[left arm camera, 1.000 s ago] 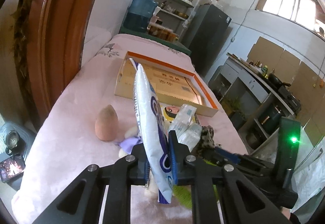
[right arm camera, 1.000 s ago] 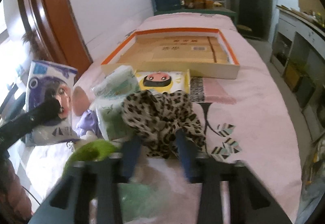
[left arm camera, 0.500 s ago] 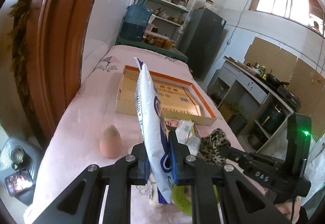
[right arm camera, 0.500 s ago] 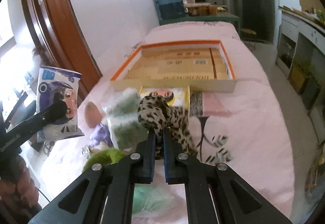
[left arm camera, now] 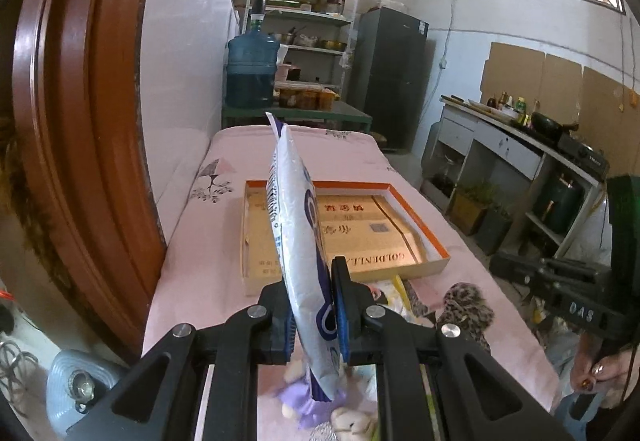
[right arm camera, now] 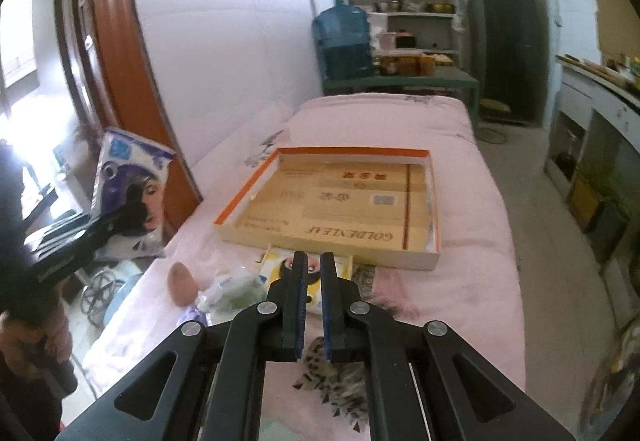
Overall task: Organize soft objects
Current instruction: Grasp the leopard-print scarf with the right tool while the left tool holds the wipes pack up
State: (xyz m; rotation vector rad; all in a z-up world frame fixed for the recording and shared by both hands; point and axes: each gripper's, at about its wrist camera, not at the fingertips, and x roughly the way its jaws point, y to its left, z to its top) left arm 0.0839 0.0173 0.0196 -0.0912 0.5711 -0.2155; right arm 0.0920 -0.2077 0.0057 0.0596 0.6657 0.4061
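My left gripper (left arm camera: pixel 312 315) clamps the packet (left arm camera: pixel 298 241) upright over the bed (right arm camera: pixel 472 209); my right gripper (right arm camera: pixel 313 305) pinches the leopard cloth (right arm camera: pixel 332 373). The box (right arm camera: pixel 416 261) holds only flattened cardboard (right arm camera: pixel 344 205).

Left black two-finger gripper (left arm camera: pixel 312 315): angular plastic linkage arms, silver round screws at the pivots, blue pads on the fingers (left arm camera: pixel 343 321). Right black two-finger gripper (right arm camera: pixel 313 305): same build, white lettering "OAS" on its body, person's pink sleeve (right arm camera: pixel 48 337).
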